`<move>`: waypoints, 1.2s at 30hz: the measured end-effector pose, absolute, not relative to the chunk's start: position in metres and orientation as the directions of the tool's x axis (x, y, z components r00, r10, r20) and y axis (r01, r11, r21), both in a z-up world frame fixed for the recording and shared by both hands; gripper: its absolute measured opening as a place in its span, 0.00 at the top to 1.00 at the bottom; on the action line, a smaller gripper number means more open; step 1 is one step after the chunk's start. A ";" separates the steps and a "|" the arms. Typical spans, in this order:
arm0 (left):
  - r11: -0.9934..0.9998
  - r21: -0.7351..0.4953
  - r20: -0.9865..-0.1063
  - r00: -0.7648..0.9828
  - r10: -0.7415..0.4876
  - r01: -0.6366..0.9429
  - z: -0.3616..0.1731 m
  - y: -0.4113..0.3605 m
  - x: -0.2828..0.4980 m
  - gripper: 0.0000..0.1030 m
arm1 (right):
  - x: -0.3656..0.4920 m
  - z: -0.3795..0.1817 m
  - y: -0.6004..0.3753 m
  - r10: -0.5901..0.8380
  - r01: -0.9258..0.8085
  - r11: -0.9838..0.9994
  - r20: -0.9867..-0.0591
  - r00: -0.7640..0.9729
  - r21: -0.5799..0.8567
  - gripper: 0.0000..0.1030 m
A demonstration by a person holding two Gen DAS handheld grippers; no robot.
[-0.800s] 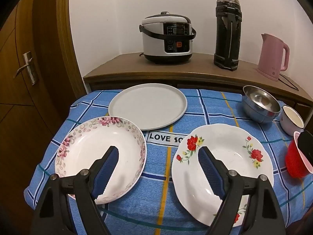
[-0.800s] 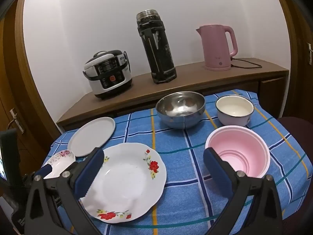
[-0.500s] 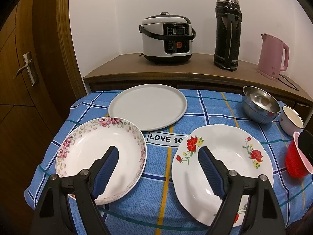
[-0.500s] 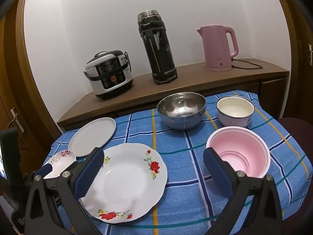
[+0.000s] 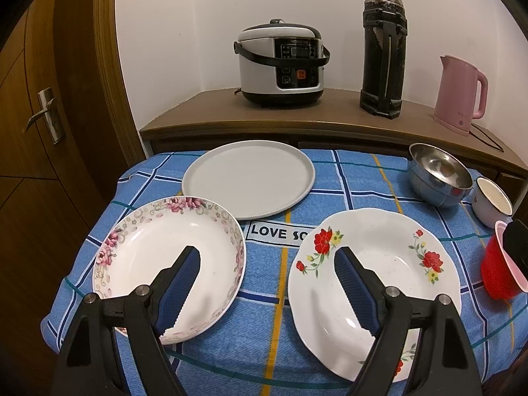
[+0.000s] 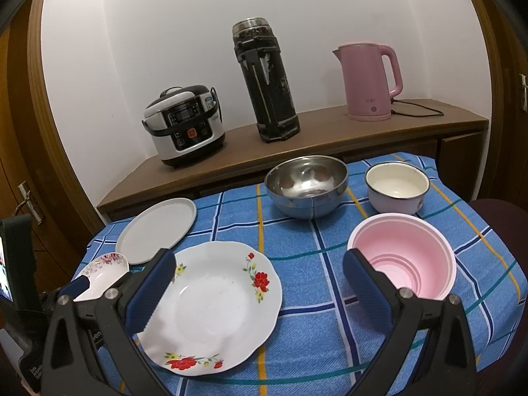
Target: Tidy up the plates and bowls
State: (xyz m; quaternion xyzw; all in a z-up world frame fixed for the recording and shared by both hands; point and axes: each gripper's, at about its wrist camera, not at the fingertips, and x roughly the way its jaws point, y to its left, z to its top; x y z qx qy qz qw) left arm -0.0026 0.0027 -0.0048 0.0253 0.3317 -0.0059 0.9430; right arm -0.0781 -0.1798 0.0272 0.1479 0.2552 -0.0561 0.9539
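Observation:
On the blue checked tablecloth (image 5: 267, 264) lie a grey flat plate (image 5: 247, 178), a pink-flowered deep plate (image 5: 158, 250) and a red-flowered plate (image 5: 389, 264). A steel bowl (image 6: 307, 184), a white enamel bowl (image 6: 397, 186) and a pink bowl, red outside (image 6: 406, 257), stand to the right. My left gripper (image 5: 267, 283) is open and empty, held above the gap between the two flowered plates. My right gripper (image 6: 257, 283) is open and empty, held above the near edge between the red-flowered plate (image 6: 214, 300) and the pink bowl.
A wooden shelf (image 5: 330, 115) behind the table carries a rice cooker (image 5: 280, 62), a tall black flask (image 5: 384, 56) and a pink kettle (image 5: 458, 95) with its cord. A wooden door (image 5: 36, 132) stands at the left. The left gripper's body (image 6: 19, 264) shows at the left edge.
Both grippers have barely shifted; the views are almost the same. No dish has moved.

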 end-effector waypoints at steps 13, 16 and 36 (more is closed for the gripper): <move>0.999 0.041 -0.631 0.776 0.001 0.032 -0.008 0.000 -0.002 0.17 | -0.078 0.028 -0.179 -0.030 0.179 0.950 -0.498 0.867 0.255 0.00; 0.999 0.042 -0.634 0.774 0.001 0.033 -0.009 0.000 0.001 0.17 | -0.076 0.029 -0.179 -0.027 0.177 0.951 -0.501 0.865 0.255 0.00; 0.983 -0.063 -0.670 0.723 -0.169 0.171 -0.022 -0.010 0.019 0.17 | -0.055 -0.009 -0.198 0.068 0.134 0.957 -0.647 0.760 0.259 0.59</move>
